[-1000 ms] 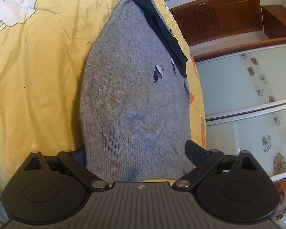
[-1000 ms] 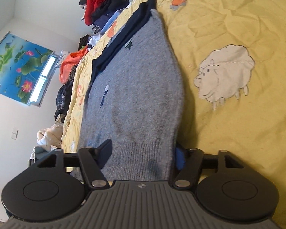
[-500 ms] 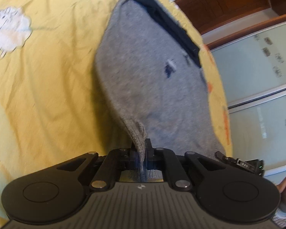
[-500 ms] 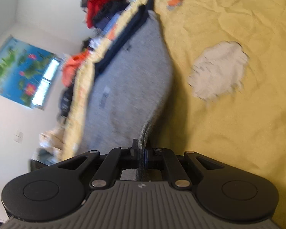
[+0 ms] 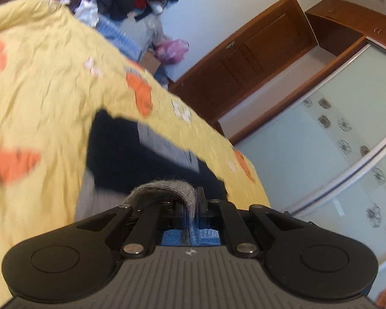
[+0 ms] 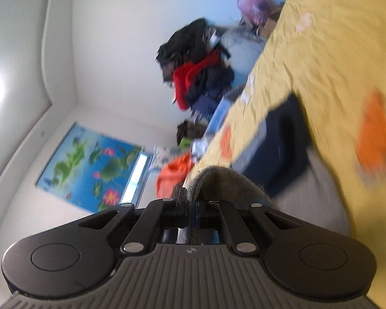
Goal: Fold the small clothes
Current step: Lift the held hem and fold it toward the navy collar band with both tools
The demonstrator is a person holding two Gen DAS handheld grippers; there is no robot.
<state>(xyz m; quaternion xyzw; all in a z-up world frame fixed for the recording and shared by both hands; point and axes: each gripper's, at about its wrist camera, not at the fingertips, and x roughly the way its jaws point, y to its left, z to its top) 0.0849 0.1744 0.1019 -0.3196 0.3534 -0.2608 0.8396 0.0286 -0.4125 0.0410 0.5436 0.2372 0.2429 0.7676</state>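
Your left tongs [image 5: 191, 206] are pressed together on the ribbed hem of the grey knitted sweater [image 5: 164, 189], which folds over the top of the fingers and runs down between them. Your right tongs [image 6: 191, 209] are pinching the same sweater [image 6: 218, 180] the same way, the knit arching up over the tips and falling away to the right. In both views the hem is lifted off the yellow bedspread [image 5: 51, 82], while the rest of the sweater lies on the bed in front of you, blurred. Its dark navy part [image 5: 131, 152] lies just beyond the hem you hold, with a lighter grey patch on it.

The bedspread carries orange [image 5: 141, 95] and white printed shapes. A pile of dark and red clothes [image 6: 198, 64] sits past the far end of the bed, with a pink plastic bag [image 5: 171, 50] near it. The left view takes in a brown wooden door [image 5: 257, 59] and a sliding wardrobe with frosted flowered panels [image 5: 334, 134]. The right view takes in a lotus picture [image 6: 90, 167] on the white wall and an orange garment [image 6: 175, 172] beside the bed.
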